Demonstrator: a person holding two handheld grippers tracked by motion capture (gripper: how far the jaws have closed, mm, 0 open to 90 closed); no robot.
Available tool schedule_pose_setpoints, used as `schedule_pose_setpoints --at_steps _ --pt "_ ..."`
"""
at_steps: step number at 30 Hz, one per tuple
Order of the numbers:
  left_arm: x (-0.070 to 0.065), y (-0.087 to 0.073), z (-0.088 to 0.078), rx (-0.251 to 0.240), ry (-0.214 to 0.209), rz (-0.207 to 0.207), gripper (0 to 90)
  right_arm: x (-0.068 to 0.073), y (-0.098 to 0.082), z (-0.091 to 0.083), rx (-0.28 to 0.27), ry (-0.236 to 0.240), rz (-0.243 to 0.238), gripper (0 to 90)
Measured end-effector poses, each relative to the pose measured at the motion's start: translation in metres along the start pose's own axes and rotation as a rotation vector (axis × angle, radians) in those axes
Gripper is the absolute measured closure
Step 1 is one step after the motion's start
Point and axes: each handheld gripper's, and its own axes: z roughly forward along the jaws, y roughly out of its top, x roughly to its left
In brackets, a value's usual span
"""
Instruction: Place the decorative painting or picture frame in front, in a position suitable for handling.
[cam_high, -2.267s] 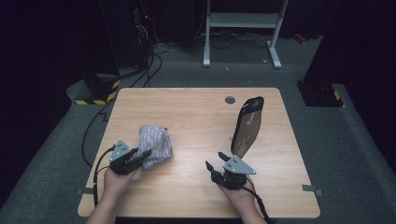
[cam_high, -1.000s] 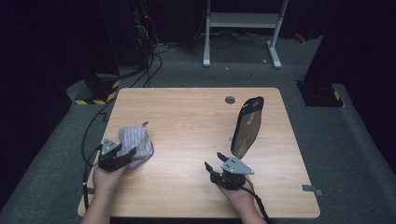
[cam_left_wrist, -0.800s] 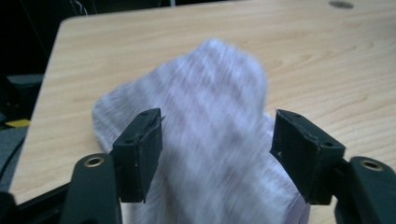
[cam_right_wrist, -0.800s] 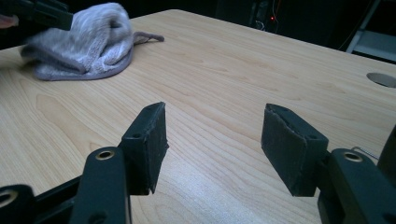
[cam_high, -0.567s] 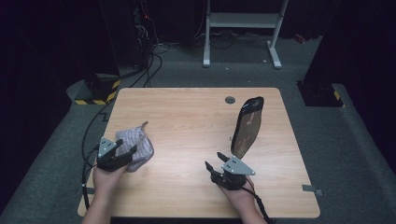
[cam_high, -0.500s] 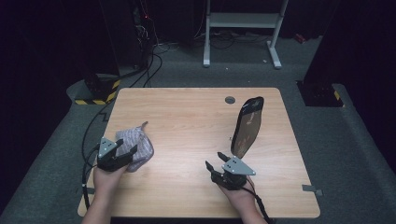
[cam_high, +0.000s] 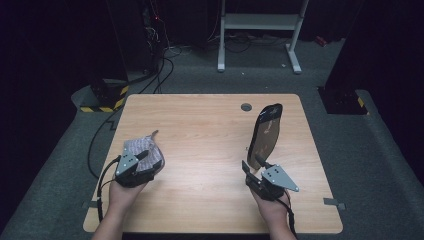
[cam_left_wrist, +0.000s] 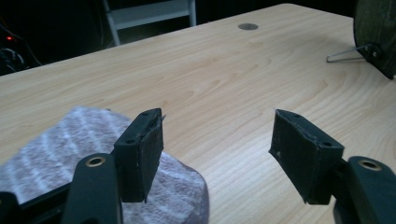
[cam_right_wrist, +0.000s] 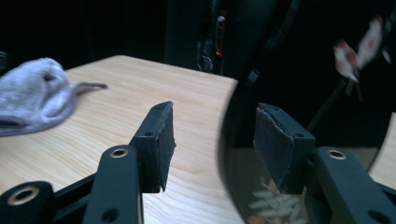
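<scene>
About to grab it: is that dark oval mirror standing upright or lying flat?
Upright: the mirror stands on edge on the table, propped by a wire stand behind.

Colours as I see them from my remote seat. Table (cam_high: 200, 125): pale wood w/ fine grain lines, small dark grey round cap (cam_high: 246, 106) near its far edge. Cloth (cam_high: 142, 150), at table's left side: grey-lilac w/ faint paler stripes. Oval mirror (cam_high: 266, 135), at table's right side: black rim, dark glass, tan reflection; in right gripper view it carries a blurry bird-and-leaf print. Left gripper (cam_left_wrist: 217, 140) & right gripper (cam_right_wrist: 212, 140): matte black jaws, brass-coloured rivets, grey top plates. Floor around table: grey carpet; black-yellow hazard stripes beyond table's far-left corner.
</scene>
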Motion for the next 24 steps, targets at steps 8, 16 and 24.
schedule_pose_setpoints --at_steps 8,16,24 --pt "-0.010 -0.002 0.007 0.026 -0.040 0.023 34.4 -0.003 -0.010 0.011 0.073 0.014 0.005 47.8" --pt "-0.022 0.001 0.010 0.016 -0.094 0.027 33.6 0.008 -0.013 0.019 0.092 0.066 -0.019 46.8" --pt "-0.041 0.005 0.019 0.027 -0.179 0.025 33.1 0.010 -0.015 0.027 0.102 0.093 -0.038 45.5"
